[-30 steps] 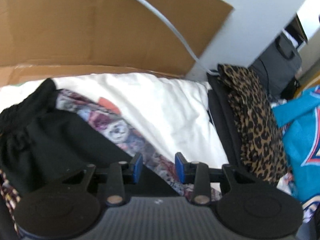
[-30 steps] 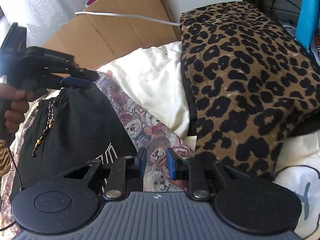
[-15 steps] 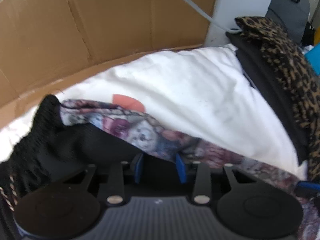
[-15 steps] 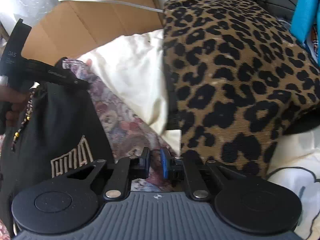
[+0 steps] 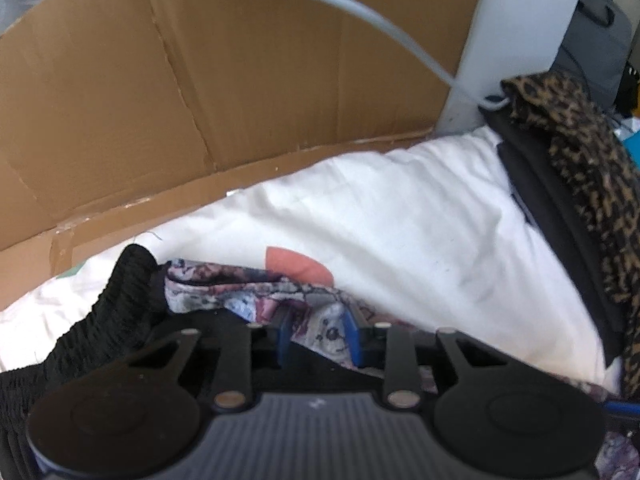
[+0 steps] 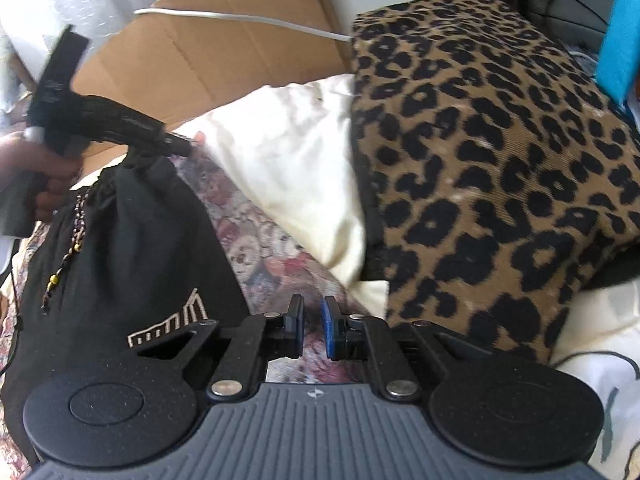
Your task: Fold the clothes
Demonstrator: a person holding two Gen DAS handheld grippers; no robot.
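A black garment [image 6: 132,248] with a beaded drawstring and a pale line print lies on a patterned bear-print cloth [image 6: 260,248]. My left gripper [image 5: 318,336] stands at the garment's ribbed top edge [image 5: 120,292], fingers apart, with patterned cloth and black fabric showing between them. In the right wrist view the left gripper [image 6: 182,146] hovers over the garment's top corner, held by a hand [image 6: 44,172]. My right gripper [image 6: 313,334] sits low over the patterned cloth just right of the garment's lower edge. Its jaws are narrowed to a slim gap with cloth showing in it.
A white pillow [image 5: 400,224] lies beyond the patterned cloth. A leopard-print garment [image 6: 500,160] over black fabric rises on the right. Flattened cardboard [image 5: 240,80] with a white cable [image 5: 360,12] across it stands behind. Turquoise fabric [image 6: 618,28] hangs at the far right.
My right gripper's jaws have narrowed steadily over the last second. My left gripper has moved forward and down onto the garment's top edge, its fingers drawing slightly closer.
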